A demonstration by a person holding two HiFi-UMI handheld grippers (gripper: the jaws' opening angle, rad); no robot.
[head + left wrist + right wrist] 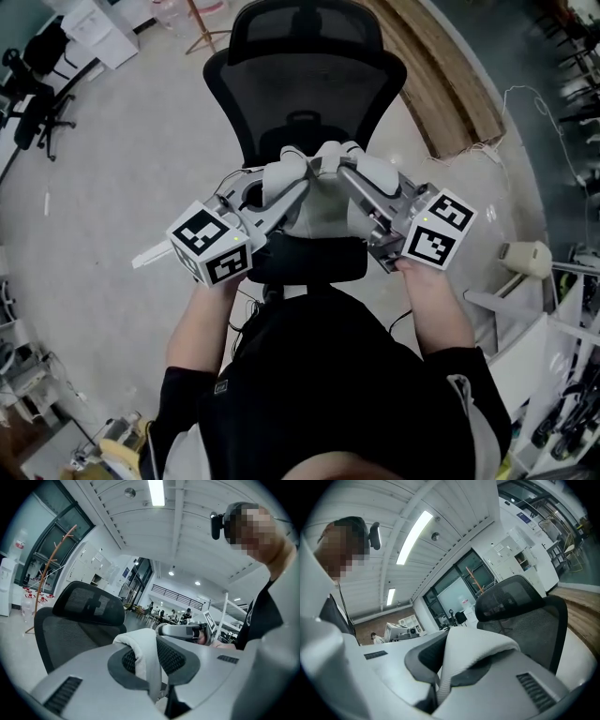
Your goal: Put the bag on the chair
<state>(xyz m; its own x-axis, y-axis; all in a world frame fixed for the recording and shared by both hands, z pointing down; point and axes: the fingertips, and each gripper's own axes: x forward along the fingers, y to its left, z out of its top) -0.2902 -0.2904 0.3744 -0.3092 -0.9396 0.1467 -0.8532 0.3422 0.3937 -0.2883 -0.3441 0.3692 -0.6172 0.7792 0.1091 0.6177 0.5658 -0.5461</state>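
A white cloth bag [319, 208] hangs between my two grippers over the seat [309, 261] of a black mesh office chair [305, 84]. My left gripper [292, 180] is shut on one white handle strap [146, 660], which is pinched between its dark pads. My right gripper [345, 171] is shut on the other fold of white fabric [476, 651]. The two grippers sit close together, tips pointing at the chair back [79, 620]. From the left gripper view the right gripper [183, 631] shows just beyond the strap. The bag's lower part is hidden behind the grippers.
A wooden coat stand [50, 559] stands behind the chair. A strip of wooden flooring [441, 75] runs at the back right. Another black chair [36, 89] and a white cabinet [98, 28] are at the far left. White racks and cables [553, 319] crowd the right.
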